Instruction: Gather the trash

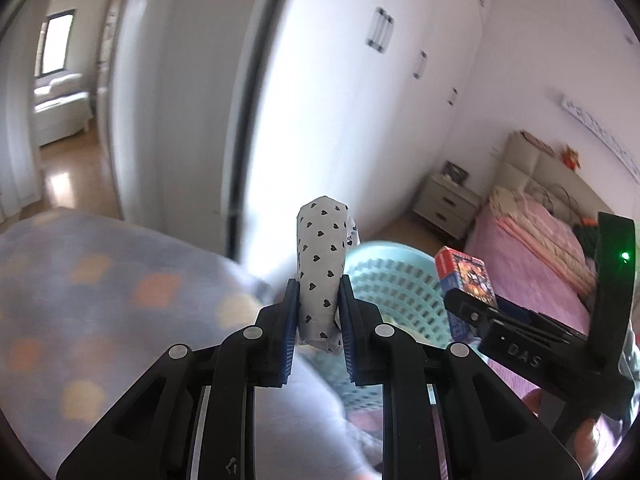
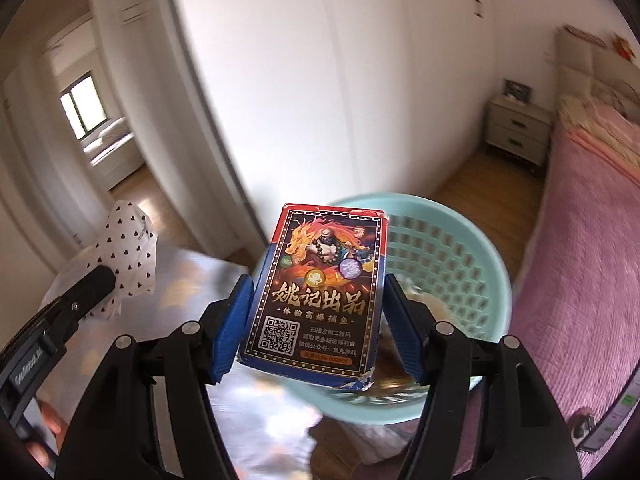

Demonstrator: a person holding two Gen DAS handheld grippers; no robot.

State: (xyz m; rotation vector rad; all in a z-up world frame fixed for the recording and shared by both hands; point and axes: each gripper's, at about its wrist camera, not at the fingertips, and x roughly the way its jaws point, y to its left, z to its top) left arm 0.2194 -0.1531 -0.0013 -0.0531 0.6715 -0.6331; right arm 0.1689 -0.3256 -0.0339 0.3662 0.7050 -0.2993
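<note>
My left gripper is shut on a white wrapper with black hearts, held upright just left of a light blue perforated basket. My right gripper is shut on a red and blue card box with a dragon picture, held in front of the basket. The basket holds some crumpled trash, mostly hidden. The right gripper and the box show at the right of the left wrist view. The left gripper and the wrapper show at the left of the right wrist view.
A bed with a pink cover lies at the right, a nightstand beyond it. White wardrobe doors stand behind the basket. A blue dotted cloth lies below left. An open doorway leads to another room.
</note>
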